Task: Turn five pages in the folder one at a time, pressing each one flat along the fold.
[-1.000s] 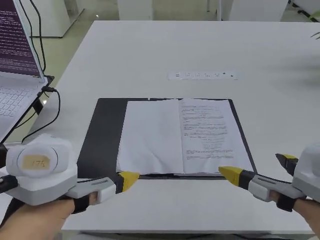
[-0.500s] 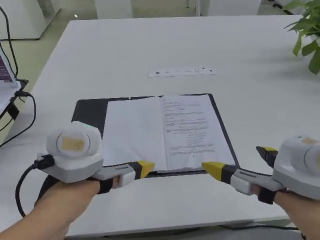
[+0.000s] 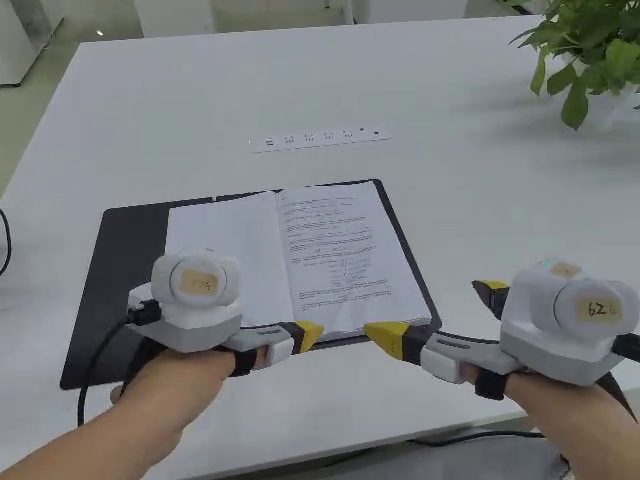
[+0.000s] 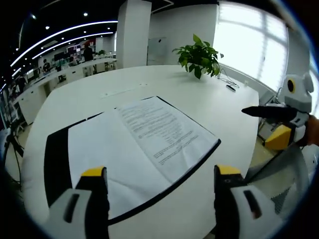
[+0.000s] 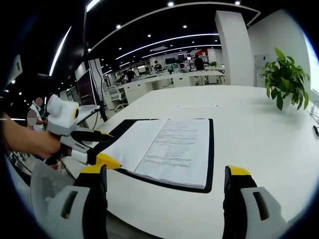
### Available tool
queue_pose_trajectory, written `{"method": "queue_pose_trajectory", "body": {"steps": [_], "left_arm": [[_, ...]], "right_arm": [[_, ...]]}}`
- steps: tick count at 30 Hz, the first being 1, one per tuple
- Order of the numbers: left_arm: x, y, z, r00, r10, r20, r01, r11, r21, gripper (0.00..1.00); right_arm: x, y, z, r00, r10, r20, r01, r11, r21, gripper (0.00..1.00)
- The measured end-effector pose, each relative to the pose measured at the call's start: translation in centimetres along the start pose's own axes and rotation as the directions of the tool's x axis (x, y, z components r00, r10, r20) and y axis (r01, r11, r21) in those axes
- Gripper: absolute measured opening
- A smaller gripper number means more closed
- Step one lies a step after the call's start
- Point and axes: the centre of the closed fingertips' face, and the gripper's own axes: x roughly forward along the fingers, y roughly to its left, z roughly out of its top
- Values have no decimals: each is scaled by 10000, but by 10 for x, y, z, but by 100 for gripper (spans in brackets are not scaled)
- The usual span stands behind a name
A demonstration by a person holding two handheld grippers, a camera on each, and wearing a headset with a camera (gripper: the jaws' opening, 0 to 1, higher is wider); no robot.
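A black folder (image 3: 120, 260) lies open on the white table, a blank page (image 3: 225, 260) on its left and a printed page (image 3: 335, 250) on its right. My left gripper (image 3: 290, 340) hovers at the folder's near edge, open and holding nothing, and the pages lie ahead between its jaws (image 4: 160, 173). My right gripper (image 3: 437, 312) sits by the folder's near right corner, open and holding nothing (image 5: 165, 170). The printed page (image 5: 179, 144) lies just beyond its jaws. Their yellow tips nearly face each other at the near edge.
A white power strip (image 3: 318, 138) lies beyond the folder. A potted plant (image 3: 585, 50) stands at the far right. A black cable (image 3: 95, 370) trails from the left gripper across the table's near left. The table's front edge runs under both hands.
The head view has swung right, so the laptop has left the picture and the plant has come in. Both grippers have drawn closer together at the folder's near edge. The pages look unchanged.
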Motion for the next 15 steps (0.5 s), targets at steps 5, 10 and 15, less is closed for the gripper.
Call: {"method": "queue_pose_trajectory", "body": {"steps": [5,10,15], "left_arm": [[21,-13,5,9996,-251,111,250,9997,23,86],[37,-24,5,9991,-426,88,426,9990,99,84],[54,-33,3,9983,-587,21,587,9982,109,82]], "right_arm": [[-1,-4,1,10000,-52,62,51,9999,107,97],[-1,-8,-1,10000,-85,27,84,9998,173,97],[-1,-12,-3,9999,-101,-14,101,9997,227,97]]}}
